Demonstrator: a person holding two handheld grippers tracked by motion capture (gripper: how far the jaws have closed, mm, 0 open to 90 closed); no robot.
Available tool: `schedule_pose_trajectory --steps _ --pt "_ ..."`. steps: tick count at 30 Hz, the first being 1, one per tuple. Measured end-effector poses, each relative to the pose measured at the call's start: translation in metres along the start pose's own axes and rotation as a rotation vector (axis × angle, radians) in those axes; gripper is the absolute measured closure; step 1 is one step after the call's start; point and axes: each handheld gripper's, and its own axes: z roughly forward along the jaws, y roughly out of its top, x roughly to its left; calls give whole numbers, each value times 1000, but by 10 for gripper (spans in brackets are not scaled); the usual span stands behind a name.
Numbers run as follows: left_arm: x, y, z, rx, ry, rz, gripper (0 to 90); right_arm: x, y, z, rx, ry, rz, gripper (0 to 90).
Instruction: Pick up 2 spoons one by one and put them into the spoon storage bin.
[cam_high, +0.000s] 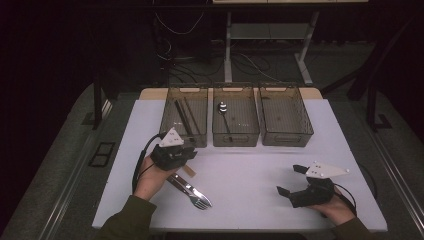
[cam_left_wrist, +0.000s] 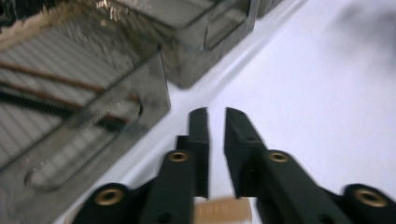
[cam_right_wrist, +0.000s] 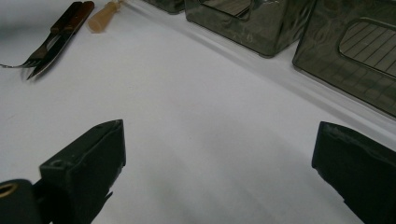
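Observation:
My left gripper (cam_high: 192, 150) (cam_left_wrist: 217, 112) hovers low over the white table (cam_high: 250, 175), just in front of the left smoky bin (cam_high: 199, 139) (cam_left_wrist: 93, 135). Its jaws stand almost together with a thin slit and nothing between them. A tan wooden piece (cam_high: 189, 170) (cam_left_wrist: 222, 210) (cam_right_wrist: 100, 18) lies on the table under that gripper's body. A fork and knife with dark handles (cam_high: 192, 192) (cam_right_wrist: 51, 42) lie side by side near the left hand. My right gripper (cam_high: 287, 179) (cam_right_wrist: 217, 154) rests at the front right, open wide and holding nothing.
Three smoky plastic bins stand in a row at the back. The left one holds long dark sticks (cam_high: 184, 117) (cam_left_wrist: 46, 93), the middle bin (cam_high: 235, 137) (cam_left_wrist: 205, 46) a spoon (cam_high: 222, 107). The right bin (cam_high: 287, 137) (cam_right_wrist: 355, 56) has nothing in it.

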Motion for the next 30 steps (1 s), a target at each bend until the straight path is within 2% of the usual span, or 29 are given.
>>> schedule_pose_trajectory --steps 3,8,13,17,21,23,26,30 --pt "-3 -12 0 45 4 3 893 0 0 0 1 -4 0 31" --pt "-6 -30 -2 104 -1 -3 894 0 0 0 2 -5 0 31" --pt "-3 -38 -7 135 36 4 894 0 0 0 1 -7 1 31" --pt "10 -40 -7 130 78 -21 895 1 0 1 7 -6 -5 31" --pt "28 -40 -7 141 154 -44 894 2 0 2 9 -1 -14 31" --pt "36 -40 -8 134 191 -71 894 2 0 2 13 -2 -14 31" --pt "48 -42 -9 113 216 -106 887 1 0 1 8 -5 -9 31" --pt "58 -46 -6 87 222 -162 792 1 0 2 12 -6 -9 31"
